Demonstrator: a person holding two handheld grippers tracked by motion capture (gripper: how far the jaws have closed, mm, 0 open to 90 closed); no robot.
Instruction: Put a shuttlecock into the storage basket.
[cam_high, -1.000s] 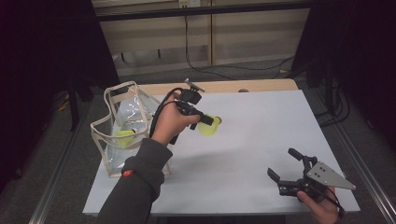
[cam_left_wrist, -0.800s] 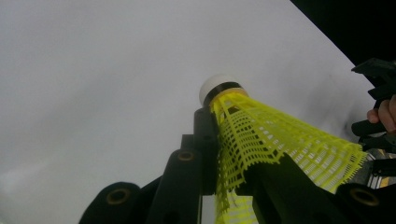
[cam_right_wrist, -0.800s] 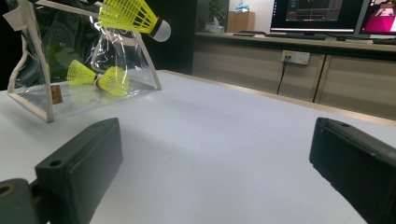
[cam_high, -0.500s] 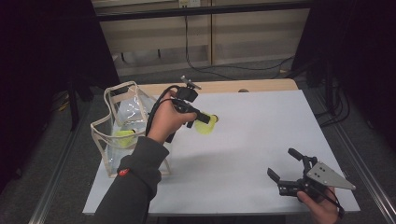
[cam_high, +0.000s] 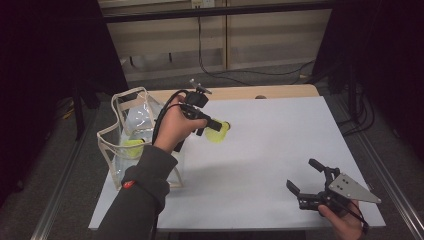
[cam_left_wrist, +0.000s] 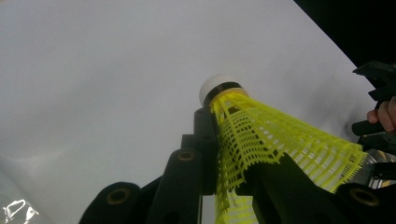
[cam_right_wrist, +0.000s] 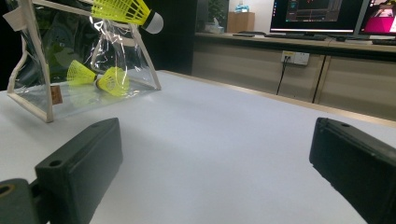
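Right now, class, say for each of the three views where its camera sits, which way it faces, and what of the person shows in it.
High view: above the table, looking forward and down; forearms, left gripper, right gripper.
Left gripper view: along its jaws, shut on the shuttlecock.
Right gripper view: low over the table toward the clear bag; open jaws.
All three share the shuttlecock.

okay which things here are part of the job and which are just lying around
In the job:
left gripper, shut on a yellow shuttlecock
clear bag holding two more shuttlecocks

Just there:
right gripper, open and idle
monitors
wall socket
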